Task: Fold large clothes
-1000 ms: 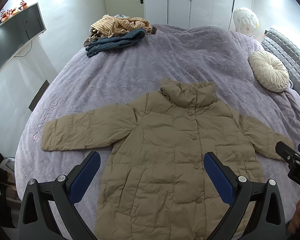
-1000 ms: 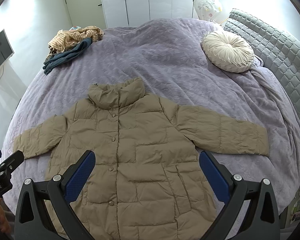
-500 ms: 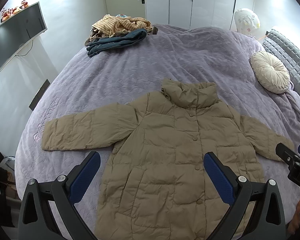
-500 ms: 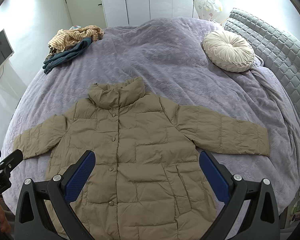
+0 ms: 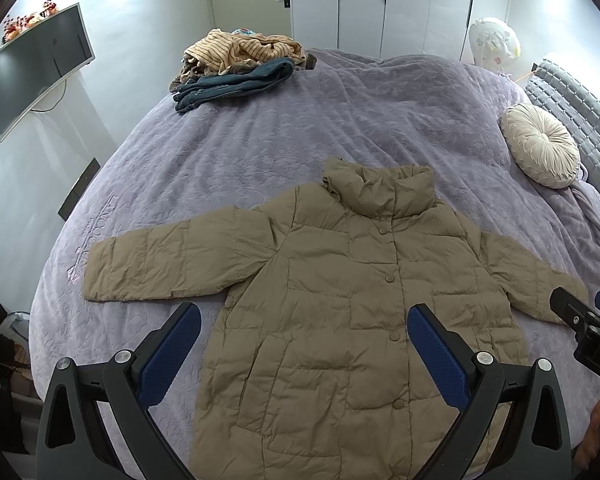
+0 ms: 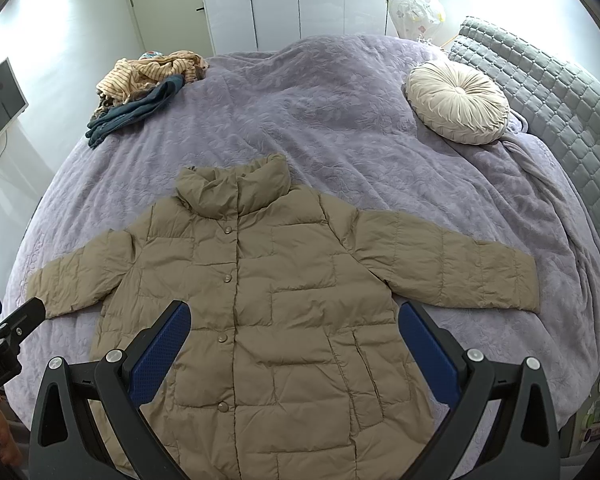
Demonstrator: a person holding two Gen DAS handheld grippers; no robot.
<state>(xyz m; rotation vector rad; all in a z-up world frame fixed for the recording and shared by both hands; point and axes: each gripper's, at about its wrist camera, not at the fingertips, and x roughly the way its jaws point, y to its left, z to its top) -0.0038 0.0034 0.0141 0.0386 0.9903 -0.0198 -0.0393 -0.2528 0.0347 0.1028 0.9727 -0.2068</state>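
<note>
We hold both grippers, left gripper (image 5: 304, 344) and right gripper (image 6: 294, 340), spread and empty above the jacket (image 5: 352, 308); its collar points far, sleeves left and right.

Both wrist views high, facing down, sharing jacket (image 5: 340, 300).

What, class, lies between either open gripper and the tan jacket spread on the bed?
Nothing visible. The left gripper and right gripper hang open over the jacket; the clothes pile and round cushion lie far beyond it.
</note>
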